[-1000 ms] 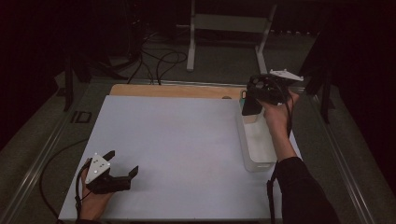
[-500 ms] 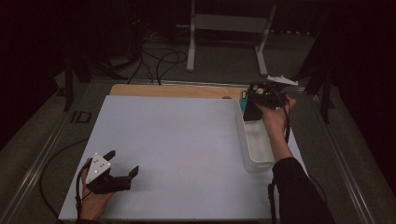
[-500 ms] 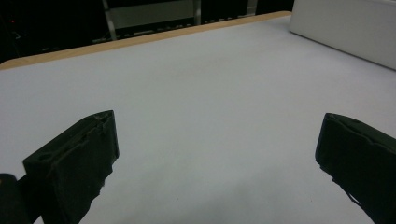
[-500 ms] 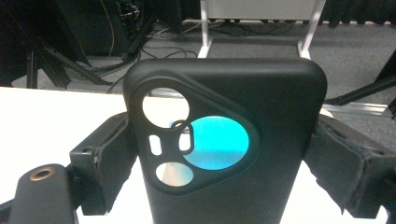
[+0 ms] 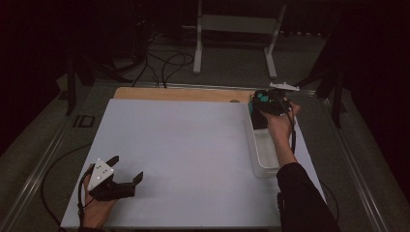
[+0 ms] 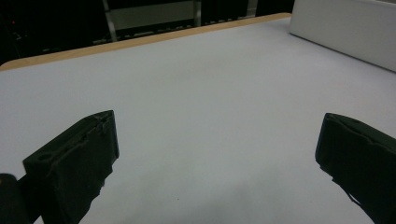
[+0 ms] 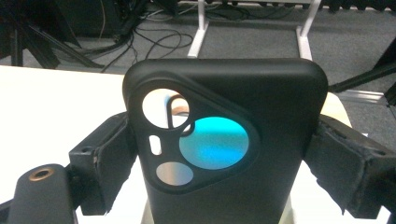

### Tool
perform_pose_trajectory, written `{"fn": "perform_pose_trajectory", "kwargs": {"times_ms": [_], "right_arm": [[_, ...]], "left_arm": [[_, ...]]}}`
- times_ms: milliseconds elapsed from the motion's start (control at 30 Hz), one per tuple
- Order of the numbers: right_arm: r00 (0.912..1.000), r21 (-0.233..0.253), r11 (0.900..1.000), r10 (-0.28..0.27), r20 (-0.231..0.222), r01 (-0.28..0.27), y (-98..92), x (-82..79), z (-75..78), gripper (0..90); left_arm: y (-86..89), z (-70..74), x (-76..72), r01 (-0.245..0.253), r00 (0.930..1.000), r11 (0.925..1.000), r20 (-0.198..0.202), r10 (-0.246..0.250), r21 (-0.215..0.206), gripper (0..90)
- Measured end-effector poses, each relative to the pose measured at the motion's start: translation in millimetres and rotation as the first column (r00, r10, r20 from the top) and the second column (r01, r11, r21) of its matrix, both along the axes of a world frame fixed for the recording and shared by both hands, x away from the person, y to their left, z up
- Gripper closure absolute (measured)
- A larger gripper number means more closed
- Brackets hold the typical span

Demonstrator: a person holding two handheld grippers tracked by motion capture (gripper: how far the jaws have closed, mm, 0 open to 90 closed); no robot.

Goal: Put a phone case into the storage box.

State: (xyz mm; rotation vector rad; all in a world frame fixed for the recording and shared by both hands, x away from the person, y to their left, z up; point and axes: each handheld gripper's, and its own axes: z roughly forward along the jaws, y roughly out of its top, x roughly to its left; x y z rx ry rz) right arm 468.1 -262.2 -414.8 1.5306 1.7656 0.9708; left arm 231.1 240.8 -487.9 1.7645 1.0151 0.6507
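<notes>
The right gripper [image 7: 219, 154] is clamped on the sides of a matte black phone case with a triangular camera cutout [image 7: 224, 140], held upright above the far end of the clear plastic tray [image 5: 263, 154]. The smooth edges could slip — tilting or dropping it outside. The left gripper [image 6: 215, 154] rests wide open, empty, on the white tabletop [image 5: 183, 140].

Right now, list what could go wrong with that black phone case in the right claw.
1. The right claw pinches the black phone case with round camera cutouts only by its side edges; it might slip or pivot.
2. It hangs above the far end of the clear plastic bin, near the table's corner; a drop could land outside.
3. The left claw rests open, too far to catch.
</notes>
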Motion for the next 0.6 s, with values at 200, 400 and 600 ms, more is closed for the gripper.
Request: {"fn": "perform_pose_trajectory", "kwargs": {"times_ms": [200,400,600], "right_arm": [[0.9995,-0.01,1.0,-0.017,-0.027,0.016,0.1,3.6,-12.5,12.8],[0.9993,-0.007,1.0,-0.026,-0.025,0.026,1.2,7.8,-18.2,12.6],[0.9995,-0.016,1.0,-0.022,-0.022,0.021,3.2,10.4,-19.5,12.4]], "left_arm": [[-0.9,-0.2,0.1,0.001,1.0,1.0,-0.002,-0.001,0.001,0.2],[-1.0,-0.6,0.5,0.002,1.0,1.0,-0.004,-0.002,0.002,0.2],[-1.7,-0.8,0.5,0.004,1.0,1.0,-0.005,-0.004,0.004,0.2]]}}
